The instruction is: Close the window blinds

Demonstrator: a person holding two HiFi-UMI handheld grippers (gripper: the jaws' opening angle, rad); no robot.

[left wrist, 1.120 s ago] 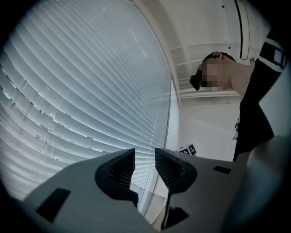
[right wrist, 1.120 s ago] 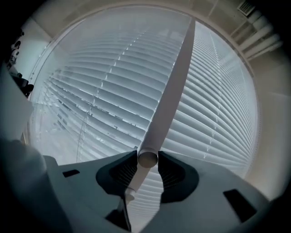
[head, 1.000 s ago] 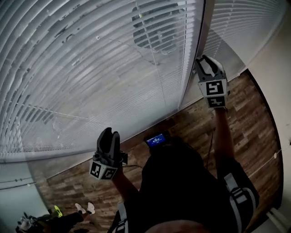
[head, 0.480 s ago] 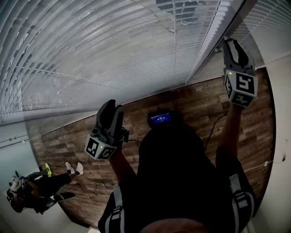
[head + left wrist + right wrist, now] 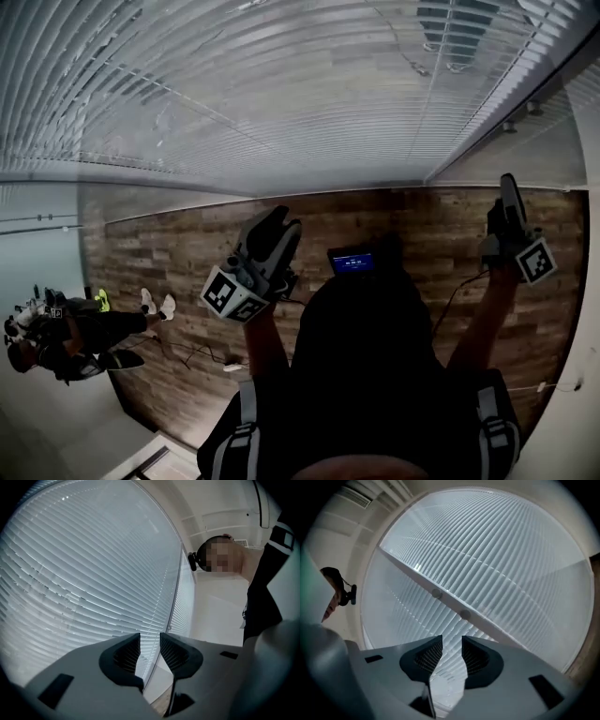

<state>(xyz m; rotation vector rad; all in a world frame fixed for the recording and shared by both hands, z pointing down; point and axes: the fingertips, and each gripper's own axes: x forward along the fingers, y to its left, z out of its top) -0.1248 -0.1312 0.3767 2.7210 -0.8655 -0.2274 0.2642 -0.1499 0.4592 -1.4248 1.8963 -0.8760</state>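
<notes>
Window blinds fill the top of the head view, lowered right down to where the wall meets the wooden floor; a dark shape shows dimly through the slats at the upper right, so I judge them turned mostly, perhaps not wholly, shut. My left gripper hangs over the floor in front of my body, near a small lit screen; my right gripper is out by the frame post that parts this blind from the next one; neither touches a slat, and I see no cord or wand in either, which is why I read this as a pause rather than a pull. A person is down on the floor far to my left, well apart from all this.

In the left gripper view my jaws stand apart with only air between them; beyond them the slats sweep up and away, and the post runs down just behind the gap; this hand has nothing to work, I judge, so it idles clear of the blind.

In the right gripper view the jaws are likewise parted and empty; the post crosses slantwise with slats on both sides of it; if a tilt control remains to be turned, I cannot find it here.
</notes>
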